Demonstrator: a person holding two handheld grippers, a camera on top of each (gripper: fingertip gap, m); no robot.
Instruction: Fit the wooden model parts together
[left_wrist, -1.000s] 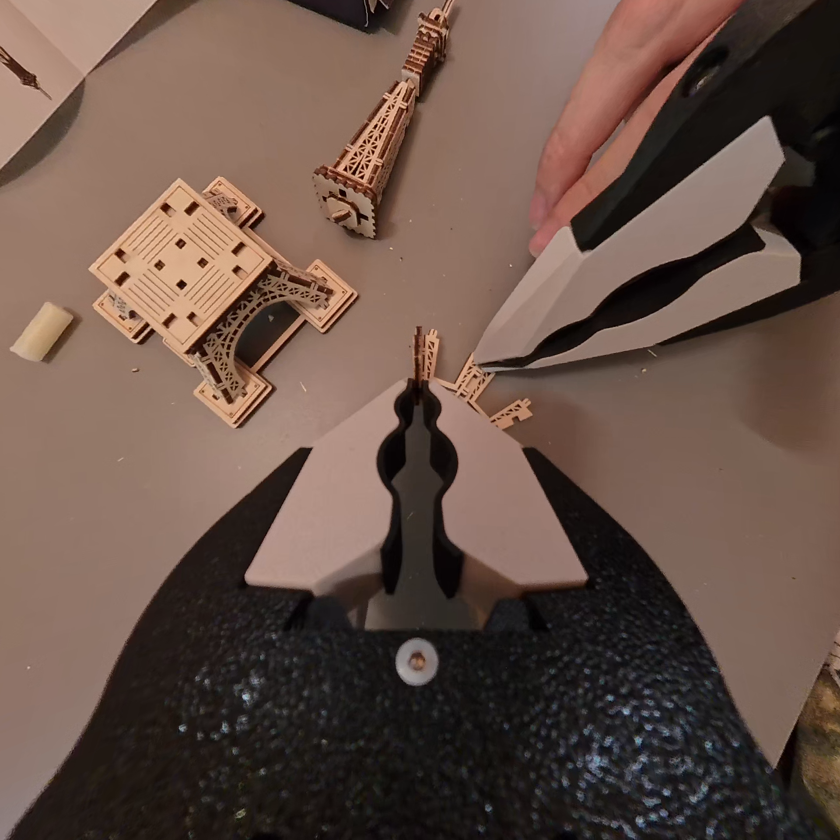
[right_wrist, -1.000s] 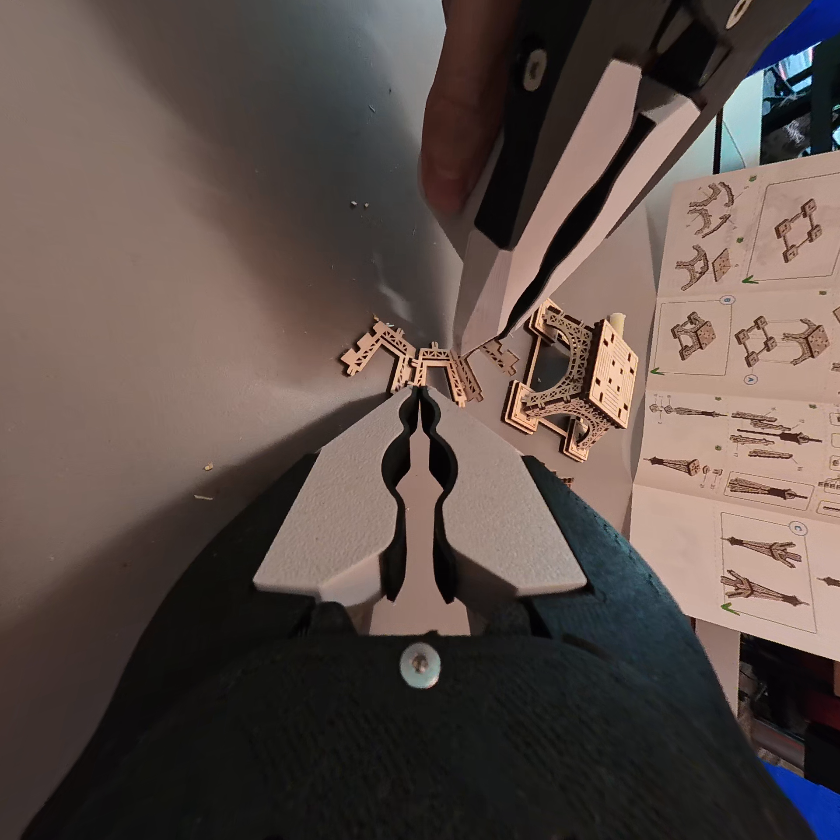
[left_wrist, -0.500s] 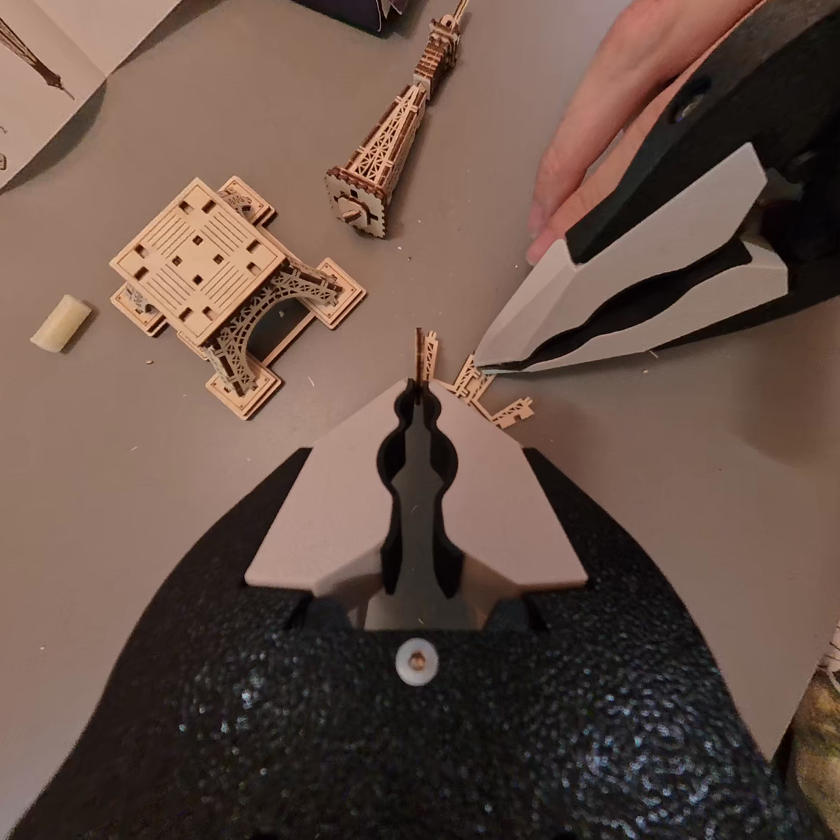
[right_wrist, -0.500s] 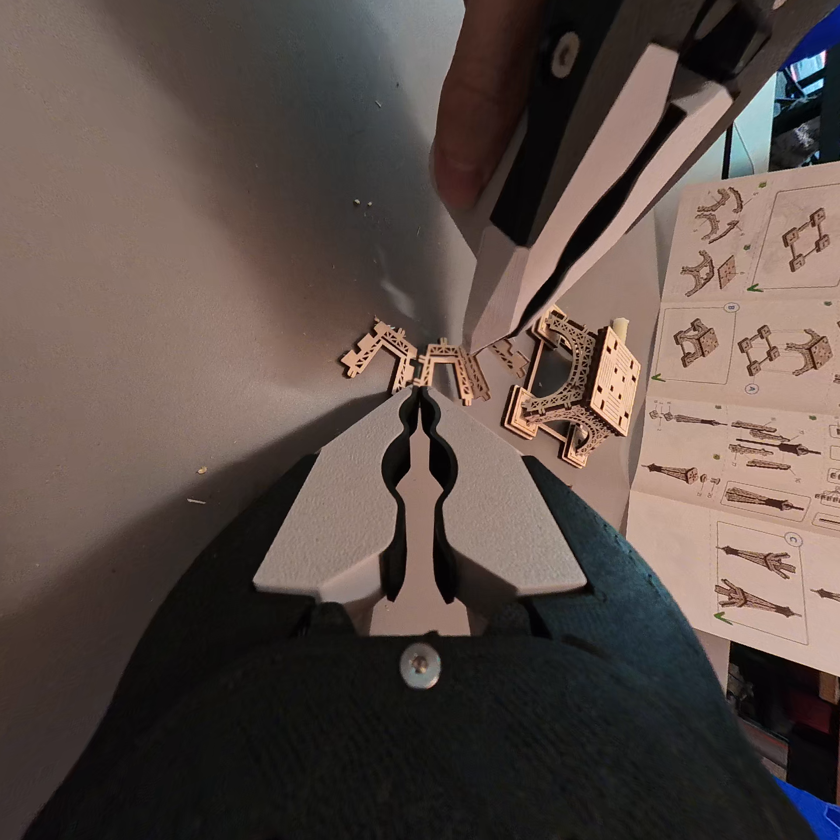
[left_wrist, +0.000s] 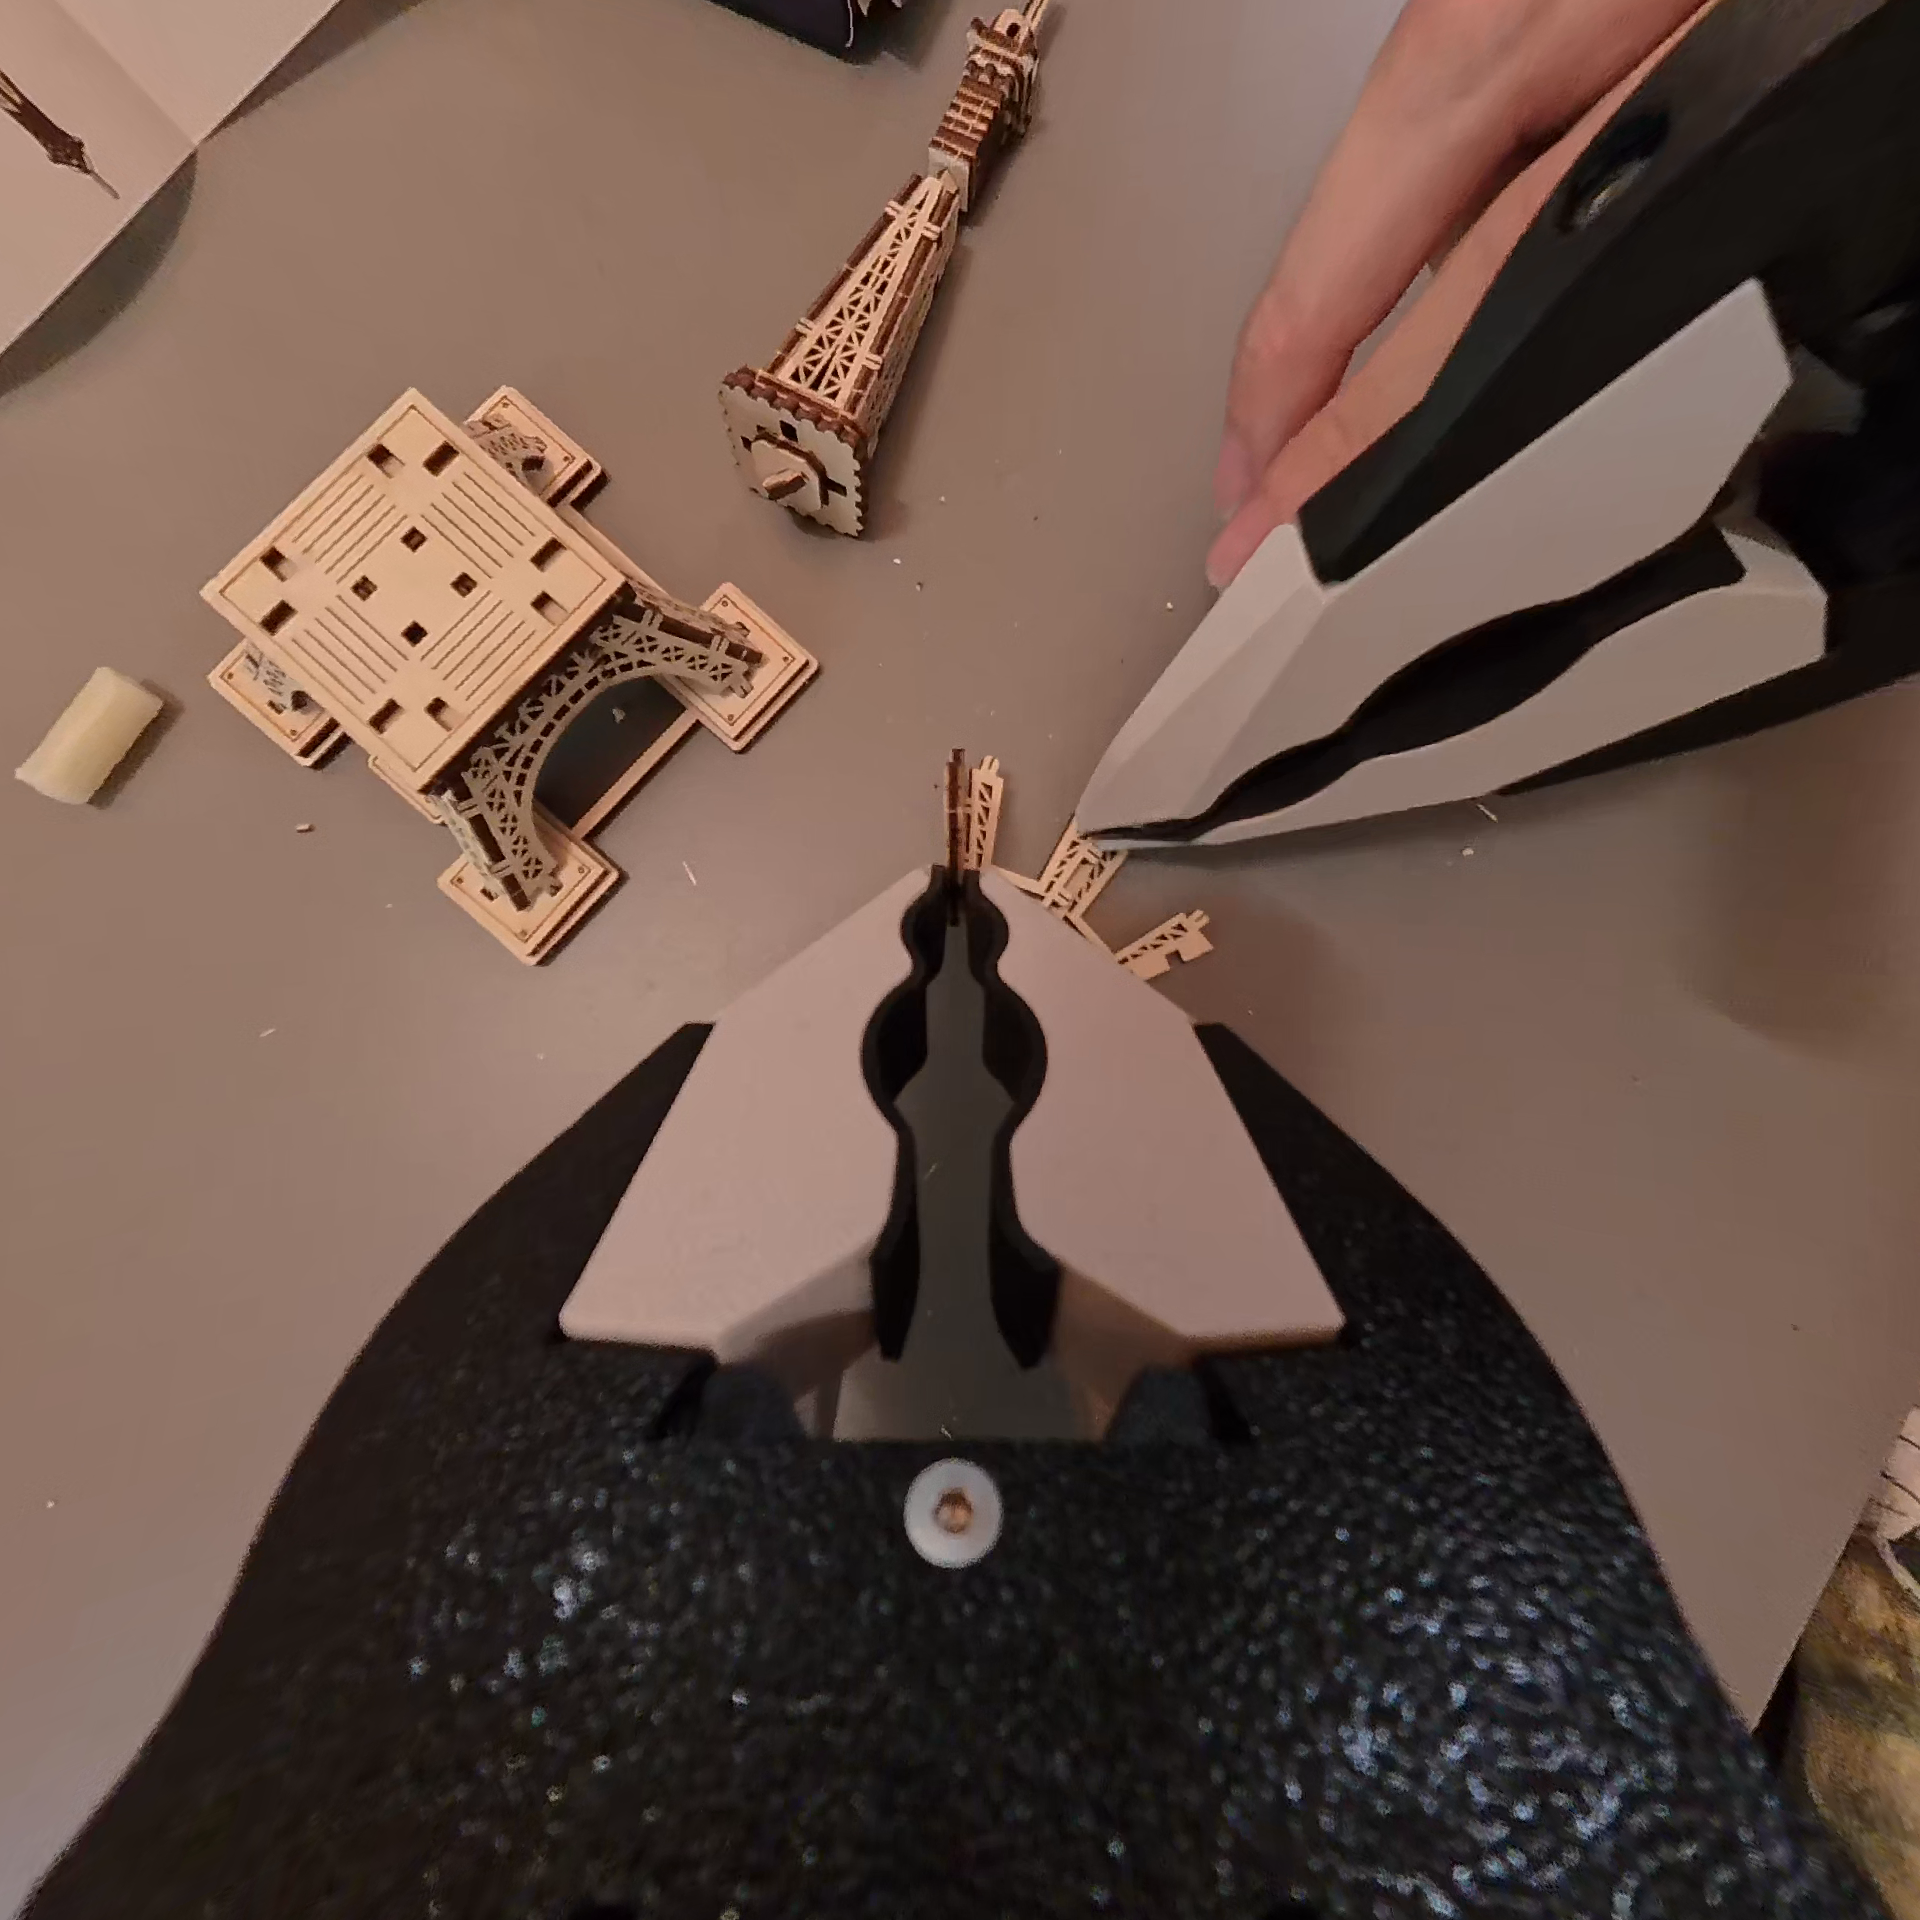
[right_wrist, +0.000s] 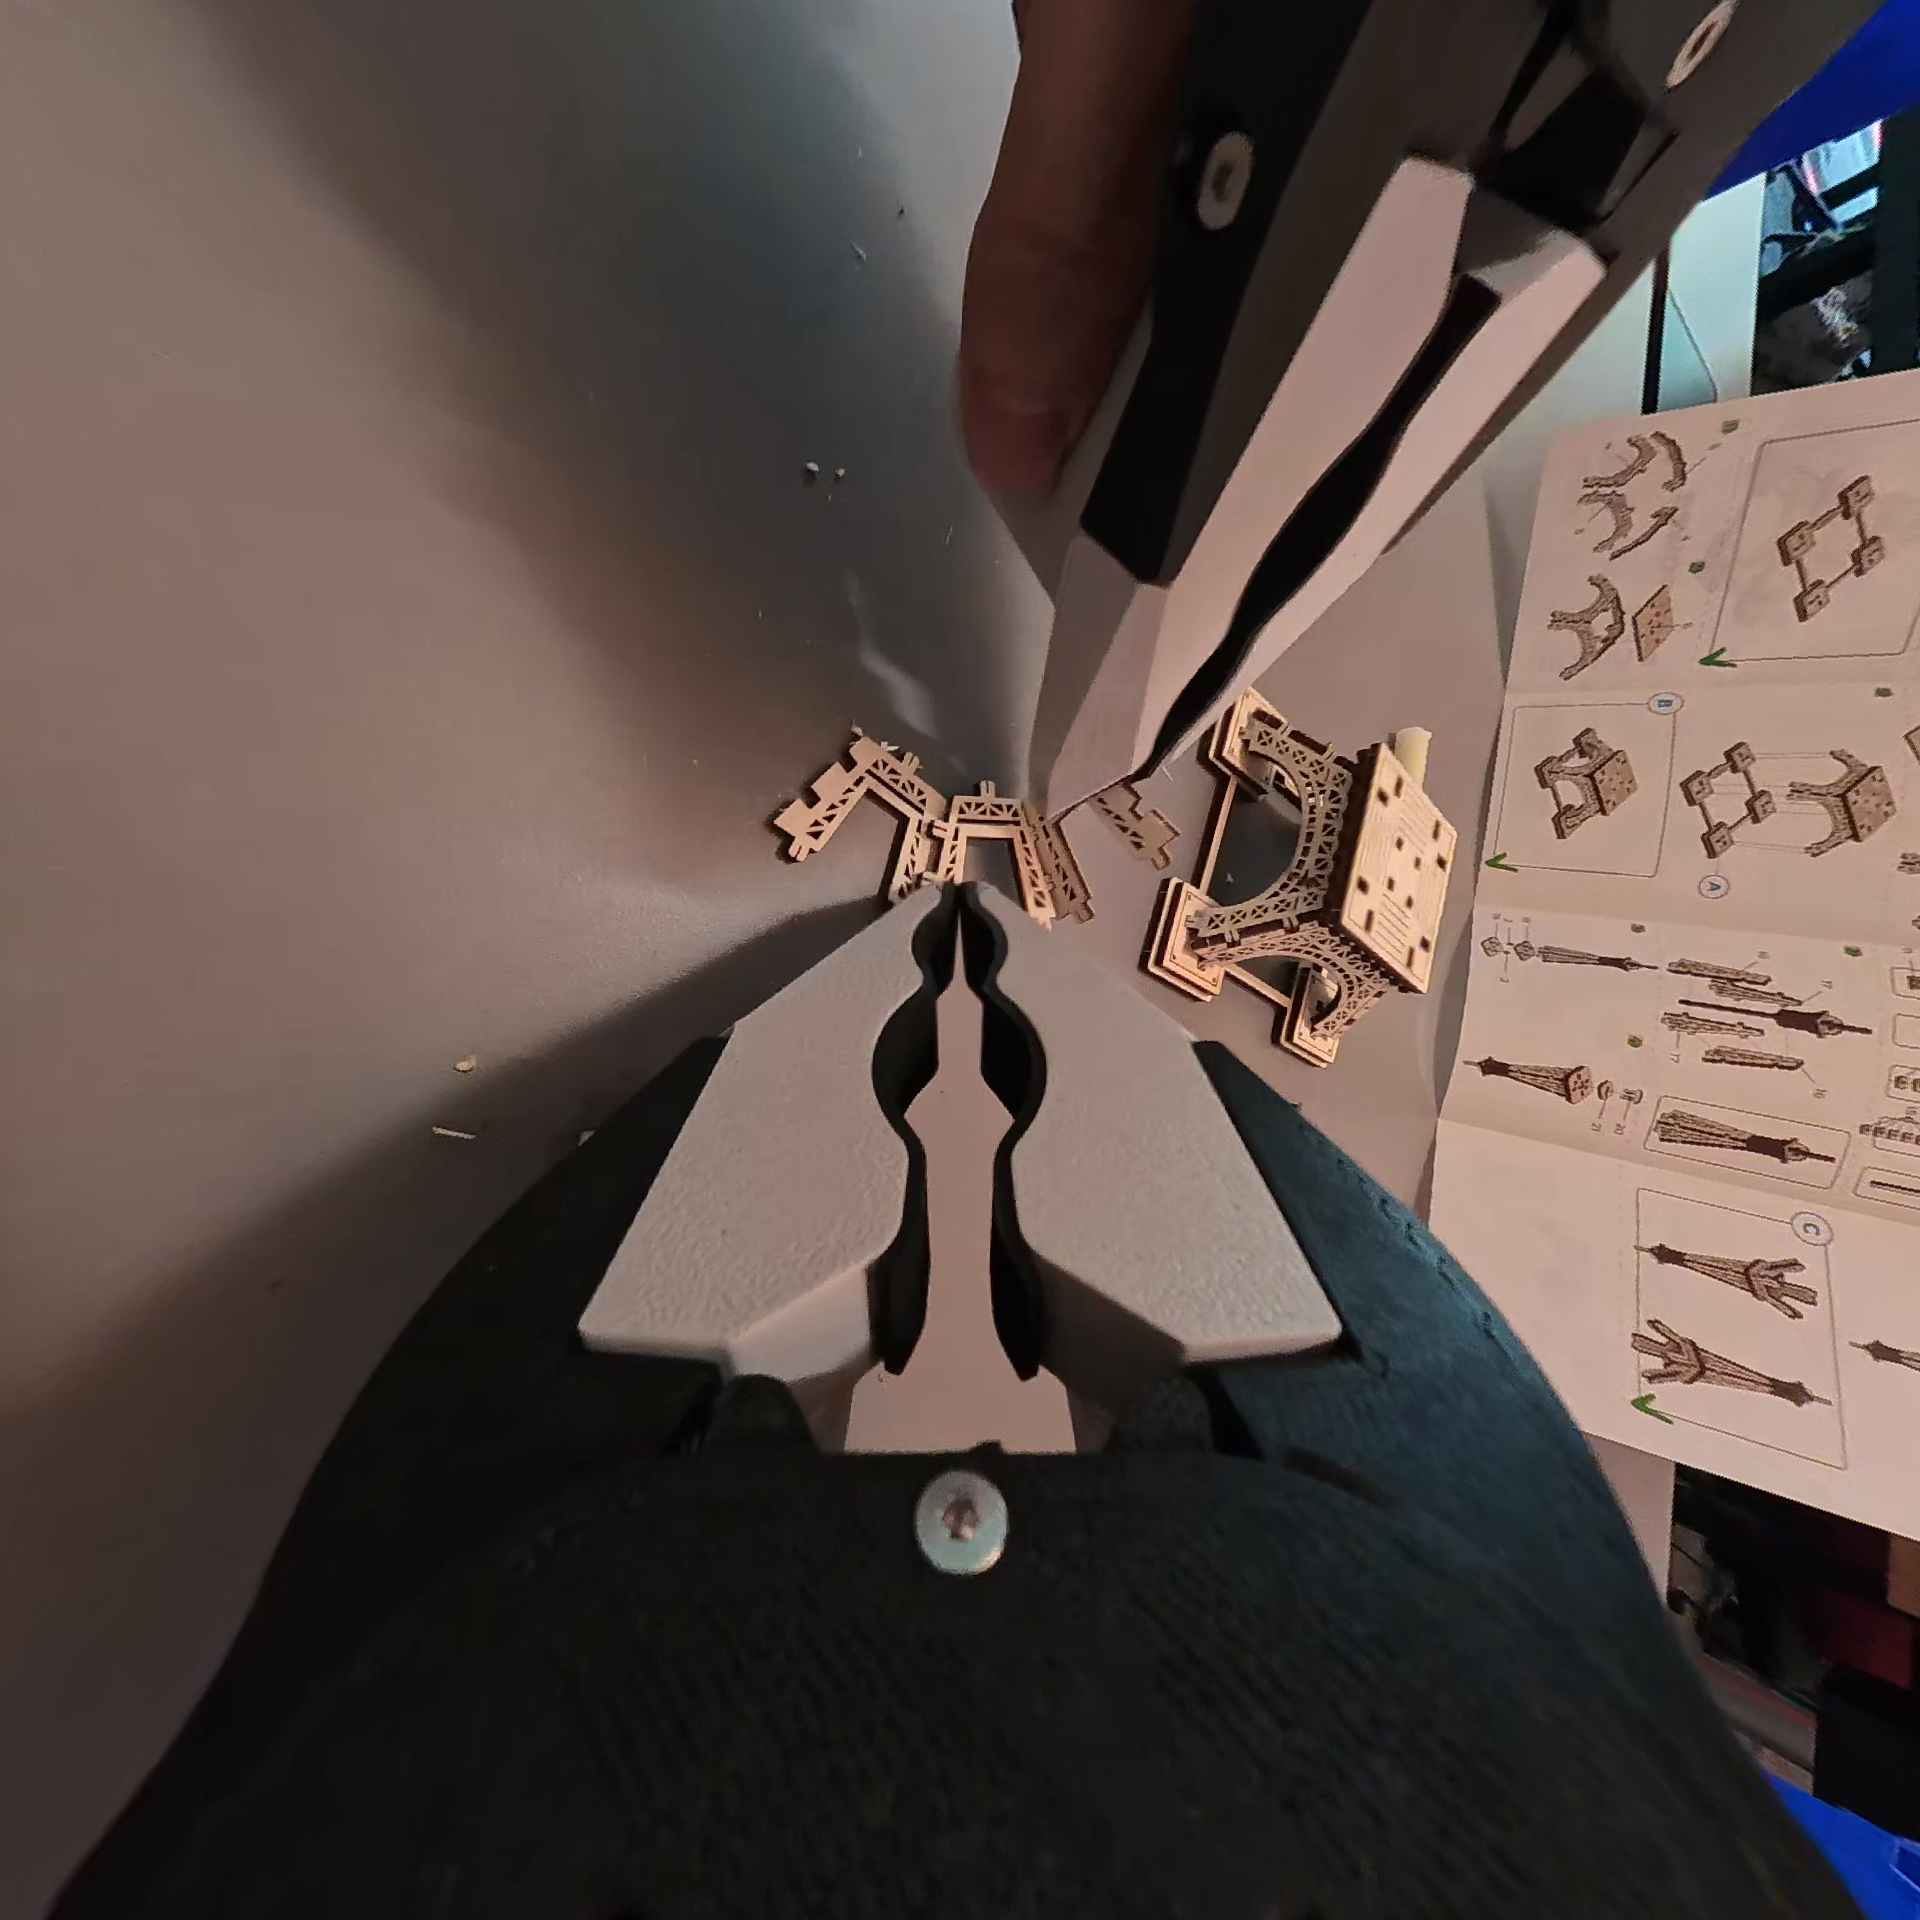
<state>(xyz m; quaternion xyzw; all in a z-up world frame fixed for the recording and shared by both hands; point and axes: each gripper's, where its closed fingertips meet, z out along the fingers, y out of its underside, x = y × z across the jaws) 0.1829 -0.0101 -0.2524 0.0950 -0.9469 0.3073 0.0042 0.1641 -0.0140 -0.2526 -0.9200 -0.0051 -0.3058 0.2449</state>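
Several small wooden lattice panels (right_wrist: 977, 842) lie joined on the grey table. My left gripper (left_wrist: 951, 883) is shut on one thin panel (left_wrist: 968, 810) that stands on edge. My right gripper (right_wrist: 956, 899) is shut on a neighbouring panel, and in the left wrist view (left_wrist: 1091, 831) its tips pinch that panel (left_wrist: 1075, 873). The left gripper comes down from above in the right wrist view (right_wrist: 1055, 821). The two tips are a finger's width apart. The assembled tower base (left_wrist: 468, 665) stands to the left. The tower spire (left_wrist: 883, 301) lies on its side farther off.
A small pale cylinder (left_wrist: 88, 732) lies left of the base. An instruction sheet (right_wrist: 1714, 935) covers the table's right side in the right wrist view, past the base (right_wrist: 1320, 883). A hand (left_wrist: 1351, 312) holds the right gripper. Wood crumbs dot the table. The tips of both grippers are at nearly the same place. Between my left fingertips and the small pale cylinder (left_wrist: 88, 732) there is roughly 15 cm.
Both grippers stay shut on the lattice panels in the same place. The views only wobble slightly.
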